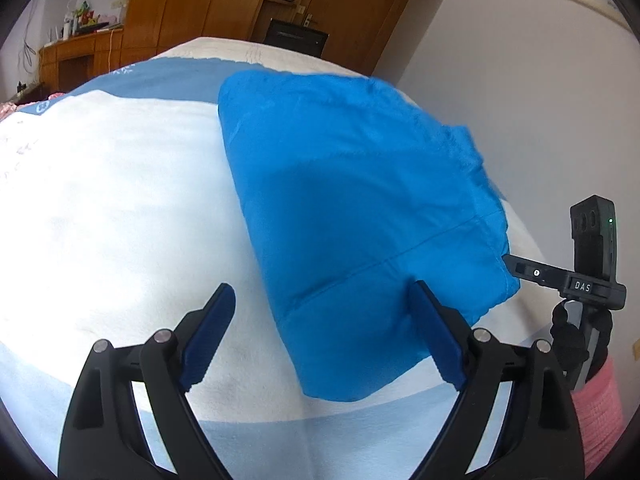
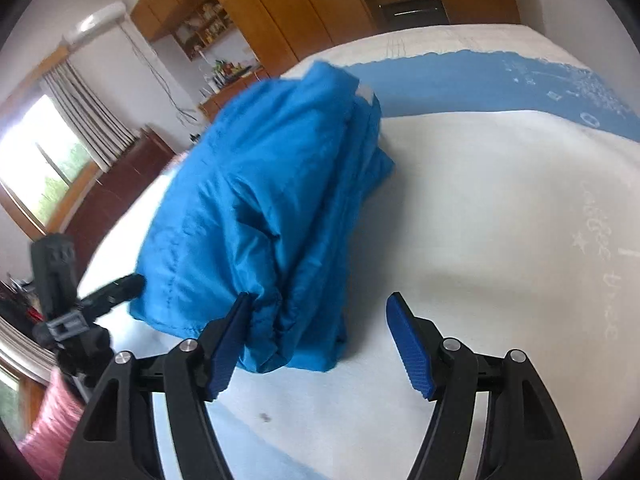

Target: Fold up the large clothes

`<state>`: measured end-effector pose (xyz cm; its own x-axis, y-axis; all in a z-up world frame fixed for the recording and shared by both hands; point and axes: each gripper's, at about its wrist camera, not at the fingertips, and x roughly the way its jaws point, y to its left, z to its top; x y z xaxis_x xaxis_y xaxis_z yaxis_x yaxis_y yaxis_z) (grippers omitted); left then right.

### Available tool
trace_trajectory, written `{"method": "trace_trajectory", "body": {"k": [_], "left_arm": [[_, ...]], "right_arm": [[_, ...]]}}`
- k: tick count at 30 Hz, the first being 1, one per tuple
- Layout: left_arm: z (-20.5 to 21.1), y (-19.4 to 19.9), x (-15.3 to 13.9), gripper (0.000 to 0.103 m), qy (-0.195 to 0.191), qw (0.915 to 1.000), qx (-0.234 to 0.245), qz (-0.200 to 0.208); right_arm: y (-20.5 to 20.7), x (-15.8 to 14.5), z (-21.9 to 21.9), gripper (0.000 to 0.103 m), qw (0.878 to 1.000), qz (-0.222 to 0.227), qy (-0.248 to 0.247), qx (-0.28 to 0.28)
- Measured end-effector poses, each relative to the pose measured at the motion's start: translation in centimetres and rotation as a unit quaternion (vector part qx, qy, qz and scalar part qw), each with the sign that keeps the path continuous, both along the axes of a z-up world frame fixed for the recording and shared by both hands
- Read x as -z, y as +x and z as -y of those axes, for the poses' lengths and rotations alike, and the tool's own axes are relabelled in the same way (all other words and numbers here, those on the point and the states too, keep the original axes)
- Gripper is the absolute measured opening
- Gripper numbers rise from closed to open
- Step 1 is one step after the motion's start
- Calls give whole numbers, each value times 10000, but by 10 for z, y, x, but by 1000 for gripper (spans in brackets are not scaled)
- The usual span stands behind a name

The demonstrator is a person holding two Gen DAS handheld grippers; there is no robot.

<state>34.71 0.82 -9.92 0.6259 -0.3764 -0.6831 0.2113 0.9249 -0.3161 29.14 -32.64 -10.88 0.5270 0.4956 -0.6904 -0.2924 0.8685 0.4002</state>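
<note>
Both grippers, left gripper (image 1: 322, 334) and right gripper (image 2: 316, 344), stand open and empty at the near edge of the blue jacket (image 1: 360, 208), which lies folded compactly on the bed (image 1: 120, 200), so folding looks nearly finished.

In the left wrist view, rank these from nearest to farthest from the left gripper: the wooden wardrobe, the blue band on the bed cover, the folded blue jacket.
From the left gripper, jaws open:
1. Folded blue jacket, just ahead, its near corner at the right finger.
2. Blue band on the bed cover, across the bed, upper left.
3. Wooden wardrobe, behind the bed, at the top.
</note>
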Motion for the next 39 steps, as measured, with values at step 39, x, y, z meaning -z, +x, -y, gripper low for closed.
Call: {"method": "trace_trajectory", "body": {"k": [39], "left_arm": [[22, -180, -99, 98, 1569, 9778, -1157, 771]], "right_arm": [[-190, -99, -44, 99, 9887, 849, -1139, 480]]}}
